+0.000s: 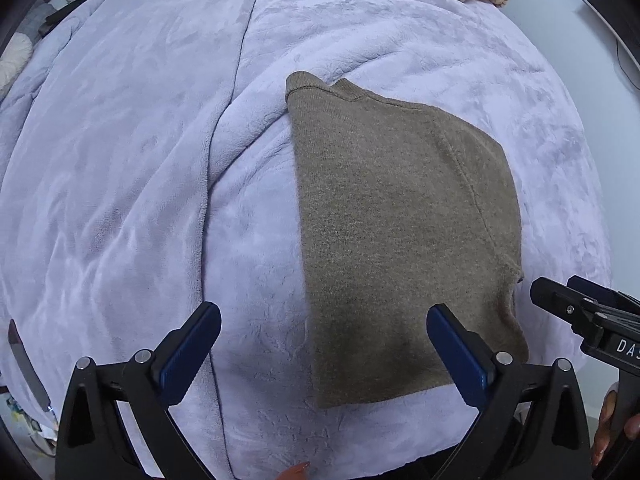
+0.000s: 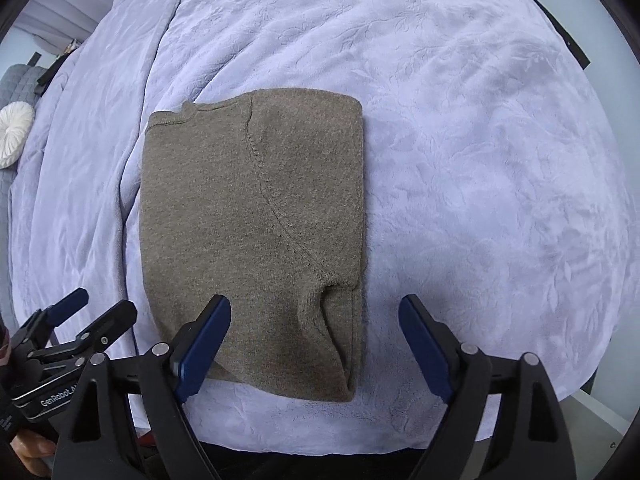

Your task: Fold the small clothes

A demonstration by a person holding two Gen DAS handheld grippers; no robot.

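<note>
1. Olive-brown knitted garment [image 2: 256, 240], already folded into a neat upright rectangle, lies flat on the bed. In the right wrist view it sits just ahead of the right gripper [image 2: 316, 354], shifted towards that gripper's left finger, whose blue pad overlaps the near hem.
2. A curved sleeve seam runs down the top layer and ends in a small open pocket of cloth near the front edge; the neck rib shows at the far left corner.
3. Handling, judged: light, soft, fuzzy knit. No stiffness, so any lifted edge will droop and the layers may slide apart. Not fragile, not slippery, though the fleece beneath may drag on it.
4. Where to grip, judged: the two near corners of the front hem, pinching all layers together, for a fold away from the person. The thick folded right edge looks the firmest purchase.
5. Right gripper: jaws spread wide, nothing between the pads, clear above the cloth.
6. Left gripper [image 1: 324, 346]: jaws as wide, holding nothing. The garment lies ahead and to its right, with its right finger over the near hem.
7. Surround: pale lilac plush fleece blanket [image 2: 460, 140], rumpled to the left of both grippers.
</note>
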